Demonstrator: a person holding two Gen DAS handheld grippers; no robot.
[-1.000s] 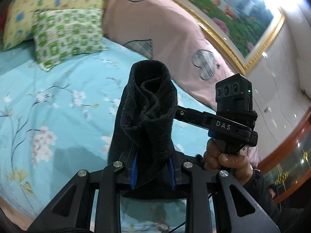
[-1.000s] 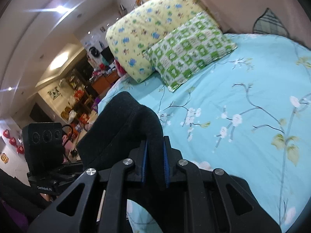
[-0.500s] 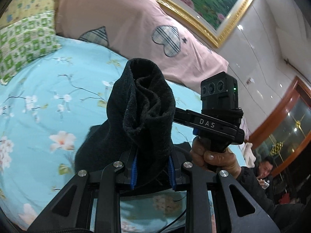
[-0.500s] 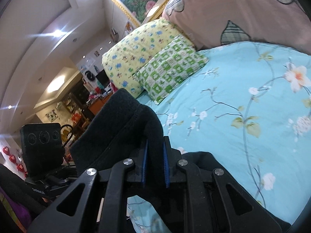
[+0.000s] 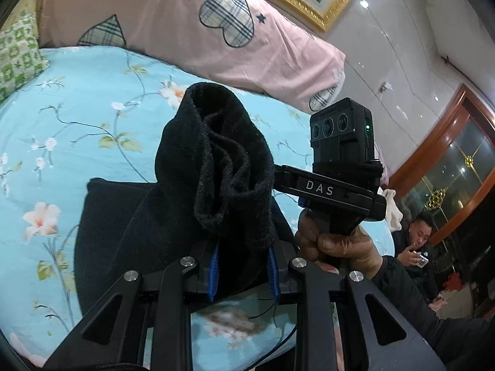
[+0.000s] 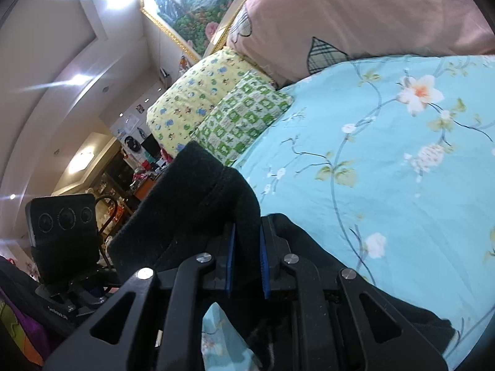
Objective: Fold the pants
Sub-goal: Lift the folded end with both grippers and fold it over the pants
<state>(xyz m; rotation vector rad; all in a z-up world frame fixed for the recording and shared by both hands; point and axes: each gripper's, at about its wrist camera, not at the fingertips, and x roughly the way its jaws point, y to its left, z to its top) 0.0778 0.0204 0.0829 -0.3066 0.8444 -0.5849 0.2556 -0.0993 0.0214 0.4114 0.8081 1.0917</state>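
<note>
Left tool [image 5: 243,273]: blue pads [image 5: 214,270] closed on a bunched fold of the black pants [image 5: 216,173], cloth filling the narrow gap and standing up in a rumpled cone. Right tool [image 6: 246,262]: pads [image 6: 229,256] nearly together, clamped on a thinner fold of the same pants [image 6: 198,198].

Position of the pants: raised at both gripped points; remaining cloth spread flat on the bed sheet [image 5: 77,117] below the left tool, its straight edge running from 9 toward 7 o'clock in the left view. In the right view, a dark stretch lying on the sheet [image 6: 386,160] toward 4 o'clock under the tool frame.

Open room: bare floral sheet from 9 to 12 o'clock in the left view; bare sheet from 1 to 4 o'clock in the right view. Limits: pink quilt [image 5: 191,21] with plaid hearts along the far edge of the bed; green checked pillow [image 6: 244,117] and yellow pillow [image 6: 198,99] at 11 o'clock in the right view.

Left view only: right hand [image 5: 337,241] wrapped round the handle of the right tool at 3 o'clock, dark sleeve behind it, seated person [image 5: 414,241] off the bed at 4 o'clock. Right view only: back of the left tool's camera block [image 6: 62,228] at 8 o'clock, cluttered shelves [image 6: 130,173] beyond the bed edge, framed painting [image 6: 198,3] at 12 o'clock.
</note>
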